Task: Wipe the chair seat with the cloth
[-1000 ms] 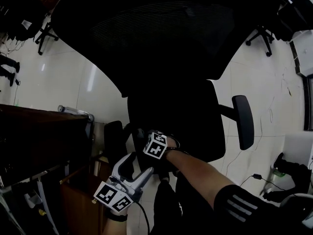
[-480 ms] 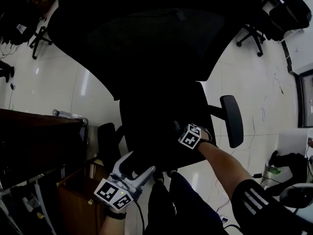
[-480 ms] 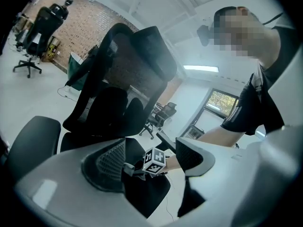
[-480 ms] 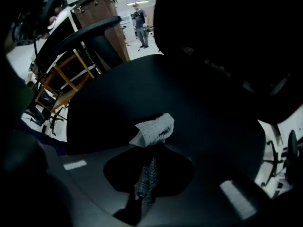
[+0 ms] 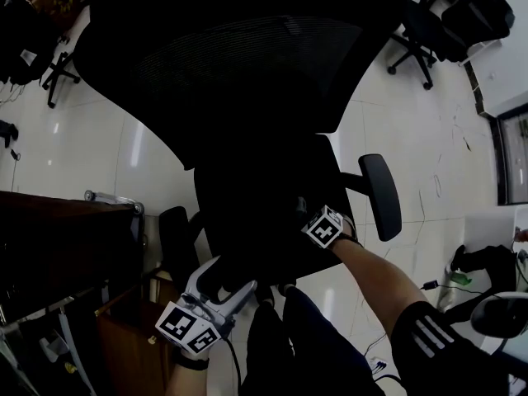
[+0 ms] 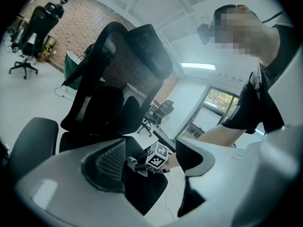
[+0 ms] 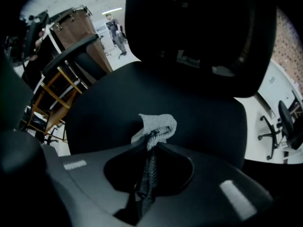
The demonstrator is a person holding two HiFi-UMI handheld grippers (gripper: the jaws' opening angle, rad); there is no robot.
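Observation:
A black office chair fills the head view, its seat [image 5: 264, 196] below the mesh backrest [image 5: 247, 64]. My right gripper [image 5: 309, 221] is over the seat's right front part, shut on a grey cloth [image 7: 158, 125]. In the right gripper view the cloth sticks out of the right gripper [image 7: 150, 143] and rests on the seat [image 7: 203, 112]. My left gripper [image 5: 224, 275] hovers at the seat's front left edge, open and holding nothing. The left gripper view looks past the left gripper [image 6: 149, 171] at the right gripper's marker cube [image 6: 158, 157] and the cloth [image 6: 134, 163].
The chair's armrests [image 5: 379, 195] [image 5: 173, 233] flank the seat. A dark wooden desk [image 5: 66, 238] stands at the left. Other office chairs [image 5: 450, 15] stand on the white tiled floor, with cables [image 5: 429, 287] at the right. The person's legs [image 5: 289, 345] are below the seat.
My right gripper has slid the cloth to the right across the front of the seat, mostly in the first half second. The left gripper has stayed put.

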